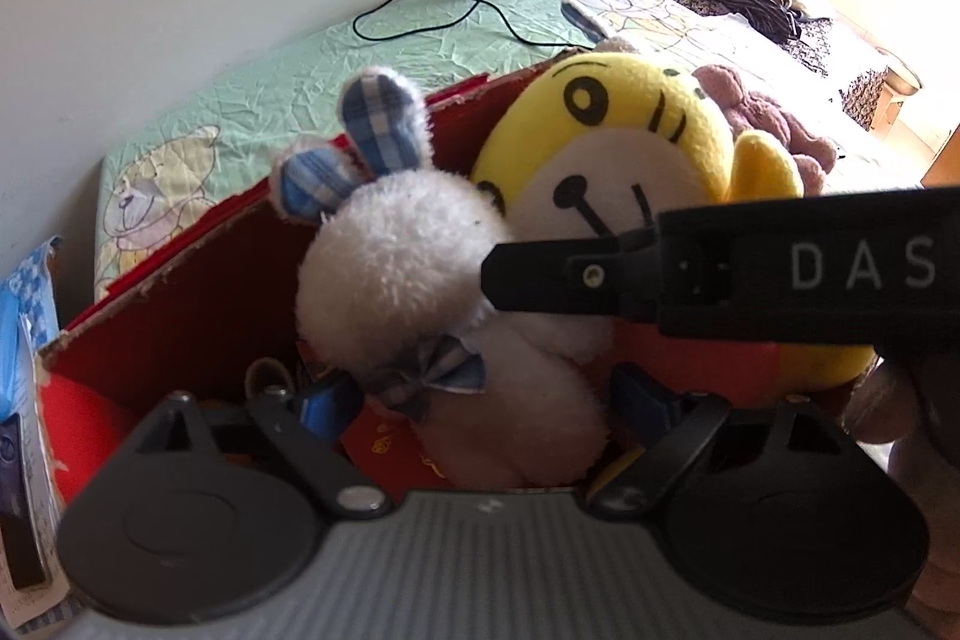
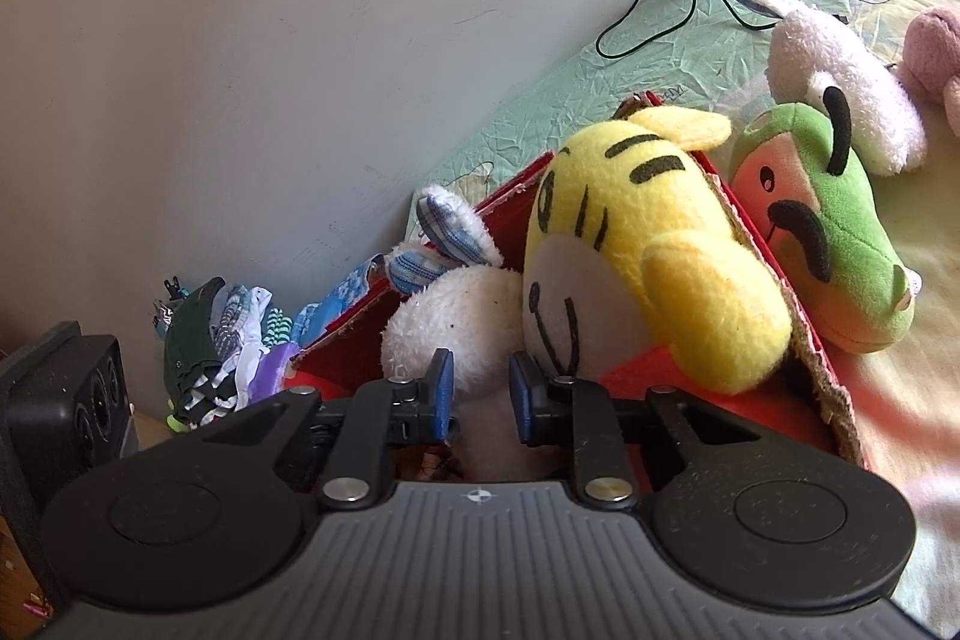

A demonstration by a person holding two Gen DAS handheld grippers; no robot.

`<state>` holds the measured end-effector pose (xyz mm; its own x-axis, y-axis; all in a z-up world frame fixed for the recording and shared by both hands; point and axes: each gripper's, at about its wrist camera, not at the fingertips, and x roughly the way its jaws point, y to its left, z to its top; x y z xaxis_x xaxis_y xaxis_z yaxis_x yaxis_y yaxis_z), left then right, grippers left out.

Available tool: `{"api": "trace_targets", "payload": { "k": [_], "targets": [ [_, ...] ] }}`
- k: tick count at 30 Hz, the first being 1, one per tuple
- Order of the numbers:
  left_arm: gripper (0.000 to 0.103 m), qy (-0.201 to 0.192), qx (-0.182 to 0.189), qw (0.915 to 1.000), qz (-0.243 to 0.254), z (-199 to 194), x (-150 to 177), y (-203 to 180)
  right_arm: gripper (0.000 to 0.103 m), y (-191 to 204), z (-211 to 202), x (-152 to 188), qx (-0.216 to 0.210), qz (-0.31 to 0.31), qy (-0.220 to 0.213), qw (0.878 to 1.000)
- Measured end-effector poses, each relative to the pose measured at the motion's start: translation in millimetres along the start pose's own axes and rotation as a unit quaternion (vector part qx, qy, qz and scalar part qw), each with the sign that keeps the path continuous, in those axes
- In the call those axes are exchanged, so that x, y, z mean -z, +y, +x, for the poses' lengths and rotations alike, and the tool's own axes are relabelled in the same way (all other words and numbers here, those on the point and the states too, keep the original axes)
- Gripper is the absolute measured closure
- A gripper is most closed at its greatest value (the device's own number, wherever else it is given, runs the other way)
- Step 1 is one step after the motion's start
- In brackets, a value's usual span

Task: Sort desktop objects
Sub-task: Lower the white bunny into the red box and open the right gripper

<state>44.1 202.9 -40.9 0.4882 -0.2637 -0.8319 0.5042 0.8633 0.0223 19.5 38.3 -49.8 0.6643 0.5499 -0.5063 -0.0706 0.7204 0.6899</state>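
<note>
We saw the white rabbit toy lying in the red cardboard box, pressed against the yellow tiger toy. The left gripper had its jaws spread wide around the rabbit's body. The right gripper held its blue pads a little apart, just beside the rabbit's body; we could not tell if they touched it. A green plush lay outside the box on the bed sheet.
</note>
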Motion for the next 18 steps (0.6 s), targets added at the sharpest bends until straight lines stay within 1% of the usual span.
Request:
{"api": "trace_targets", "payload": {
  "k": [3,5,9,13,18],
  "targets": [
    [0.012,0.009,0.007,0.9999,-0.007,4.1,-3.1,2.0,0.091,-2.5,2.9,-1.0,0.015,0.001,0.005,1.0],
    [0.011,0.013,0.006,0.9999,-0.007,5.2,-3.3,2.1,0.093,-2.7,3.5,-0.7,0.019,-0.001,0.008,1.0],
    [0.009,0.014,0.007,0.9997,-0.021,4.1,-3.5,8.1,0.091,-0.7,0.6,0.4,0.018,-0.006,0.007,1.0],
    [0.009,0.008,0.013,0.9993,-0.033,-2.3,0.1,13.3,0.09,1.4,-1.2,1.4,0.02,-0.012,0.008,1.0],
    [0.008,0.001,0.007,0.9993,-0.038,-10.8,3.9,15.6,0.085,4.4,-4.4,2.5,0.019,-0.018,0.004,1.0]
  ]
}}
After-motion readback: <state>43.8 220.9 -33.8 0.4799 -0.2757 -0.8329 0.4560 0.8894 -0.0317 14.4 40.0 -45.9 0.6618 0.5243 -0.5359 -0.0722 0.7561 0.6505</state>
